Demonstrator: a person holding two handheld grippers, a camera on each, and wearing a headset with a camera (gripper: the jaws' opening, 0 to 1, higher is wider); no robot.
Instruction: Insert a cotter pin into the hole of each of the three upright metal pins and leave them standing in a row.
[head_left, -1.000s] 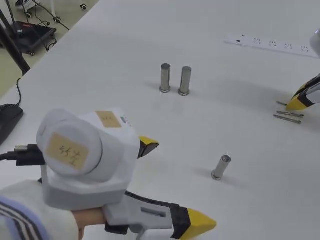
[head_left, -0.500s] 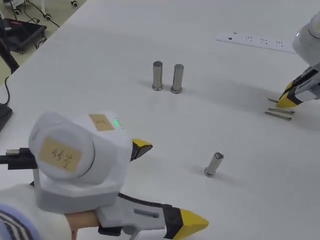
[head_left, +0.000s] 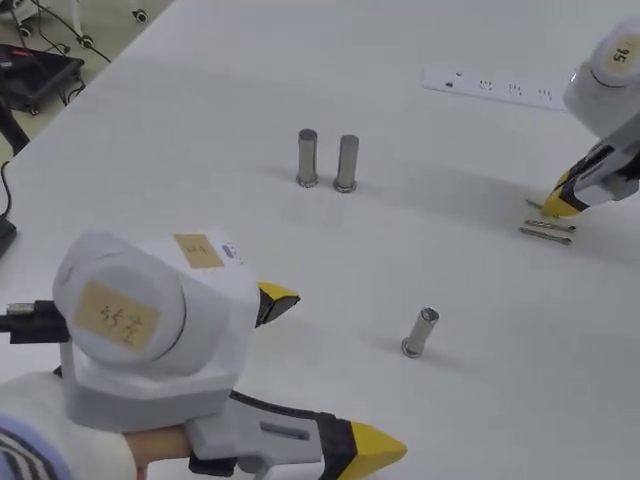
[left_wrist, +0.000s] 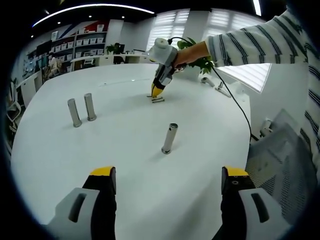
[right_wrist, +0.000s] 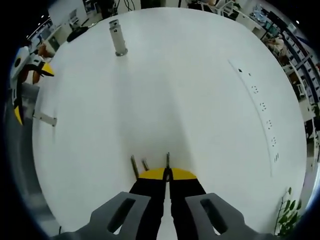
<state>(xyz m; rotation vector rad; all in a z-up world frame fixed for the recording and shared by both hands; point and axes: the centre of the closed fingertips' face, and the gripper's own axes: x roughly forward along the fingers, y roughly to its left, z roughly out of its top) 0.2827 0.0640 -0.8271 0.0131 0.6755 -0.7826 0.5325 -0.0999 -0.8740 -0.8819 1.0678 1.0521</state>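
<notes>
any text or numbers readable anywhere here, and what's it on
Nothing reads clearly.
Cap sticker, tan, on the left gripper: handwritten marks, too blurred to read.
Top sticker on the same gripper: blurred too.
Small label on the right gripper, shut on a cotter pin: two figures, unreadable.
Power strip: tiny marks, too small.
</notes>
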